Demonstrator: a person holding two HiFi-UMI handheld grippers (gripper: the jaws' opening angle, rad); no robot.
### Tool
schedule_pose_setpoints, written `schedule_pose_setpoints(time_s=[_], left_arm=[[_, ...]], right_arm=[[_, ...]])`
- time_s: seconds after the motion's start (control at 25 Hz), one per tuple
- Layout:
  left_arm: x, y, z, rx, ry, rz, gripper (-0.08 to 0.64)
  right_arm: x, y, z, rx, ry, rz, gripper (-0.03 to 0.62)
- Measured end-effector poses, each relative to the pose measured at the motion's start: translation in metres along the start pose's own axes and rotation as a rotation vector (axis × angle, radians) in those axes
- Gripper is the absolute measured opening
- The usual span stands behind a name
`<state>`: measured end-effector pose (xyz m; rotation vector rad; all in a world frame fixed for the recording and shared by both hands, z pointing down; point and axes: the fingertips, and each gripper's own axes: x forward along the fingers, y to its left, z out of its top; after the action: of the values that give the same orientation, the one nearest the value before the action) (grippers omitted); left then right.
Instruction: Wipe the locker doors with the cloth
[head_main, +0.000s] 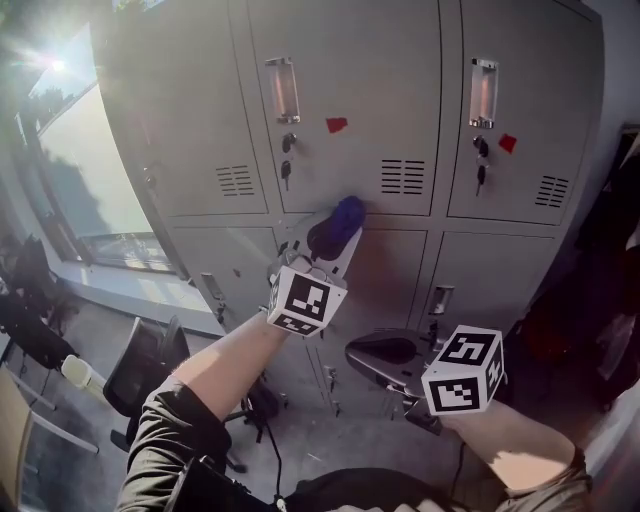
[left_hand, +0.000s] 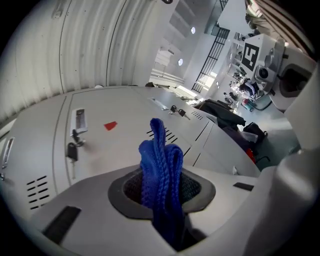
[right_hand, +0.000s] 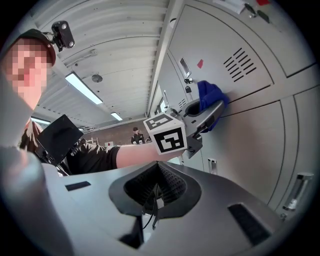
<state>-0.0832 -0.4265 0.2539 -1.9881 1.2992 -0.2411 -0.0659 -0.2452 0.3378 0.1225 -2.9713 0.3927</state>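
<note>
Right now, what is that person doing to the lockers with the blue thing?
A person is cleaning grey metal lockers. The left hand-held gripper is clamped on a blue cloth and holds it up against the middle upper locker door, near that door's bottom edge and just below its vent slots. The right hand-held gripper is shut with nothing in it and hangs lower down, in front of the bottom lockers, not touching them.
</note>
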Motion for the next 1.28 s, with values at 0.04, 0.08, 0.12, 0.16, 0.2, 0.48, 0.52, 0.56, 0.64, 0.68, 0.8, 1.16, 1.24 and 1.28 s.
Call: schedule_pose_setpoints(time_s=[0.04, 0.08, 0.12, 0.16, 0.2, 0.48, 0.52, 0.56, 0.64, 0.68, 0.8, 1.16, 1.24, 1.28], left_arm=[[0.008, -0.011, 0.006, -0.002, -0.011, -0.017, 0.114], [0.016, -0.021, 0.012, -0.005, -0.022, -0.034, 0.114], [0.024, -0.031, 0.019, -0.008, -0.033, -0.051, 0.114], [0.031, -0.04, 0.024, -0.011, -0.042, -0.066, 0.114], [0.037, -0.048, 0.029, -0.013, -0.05, -0.079, 0.114], [0.062, -0.083, 0.047, -0.041, -0.071, -0.108, 0.114], [0.062, -0.084, 0.048, -0.047, -0.071, -0.104, 0.114], [0.062, -0.083, 0.049, -0.051, -0.071, -0.1, 0.114], [0.056, -0.078, 0.053, -0.052, -0.081, -0.09, 0.114], [0.049, -0.074, 0.058, -0.045, -0.092, -0.085, 0.114], [0.02, -0.062, 0.074, -0.02, -0.124, -0.075, 0.114], [-0.147, -0.019, 0.084, -0.146, -0.156, -0.042, 0.114], [-0.195, -0.008, 0.07, -0.273, -0.144, -0.038, 0.114], [-0.219, -0.003, 0.059, -0.327, -0.124, -0.036, 0.114]], right_arm=[[-0.005, -0.002, -0.002, 0.006, -0.002, -0.01, 0.005], [-0.011, -0.004, -0.005, 0.013, -0.004, -0.02, 0.005], [-0.017, -0.006, -0.007, 0.019, -0.005, -0.033, 0.005], [-0.023, -0.009, -0.01, 0.026, -0.006, -0.045, 0.005], [-0.03, -0.012, -0.012, 0.032, -0.008, -0.058, 0.005], [-0.065, -0.023, -0.029, 0.068, -0.022, -0.108, 0.005], [-0.067, -0.024, -0.03, 0.07, -0.024, -0.11, 0.005], [-0.07, -0.025, -0.03, 0.069, -0.026, -0.111, 0.005], [-0.071, -0.023, -0.03, 0.064, -0.03, -0.111, 0.005], [-0.071, -0.02, -0.029, 0.059, -0.032, -0.109, 0.005], [-0.065, -0.006, -0.027, 0.039, -0.038, -0.098, 0.005], [0.002, 0.066, -0.039, 0.021, -0.082, -0.077, 0.005], [0.029, 0.089, -0.049, 0.057, -0.102, -0.057, 0.005], [0.044, 0.101, -0.055, 0.074, -0.108, -0.051, 0.005]])
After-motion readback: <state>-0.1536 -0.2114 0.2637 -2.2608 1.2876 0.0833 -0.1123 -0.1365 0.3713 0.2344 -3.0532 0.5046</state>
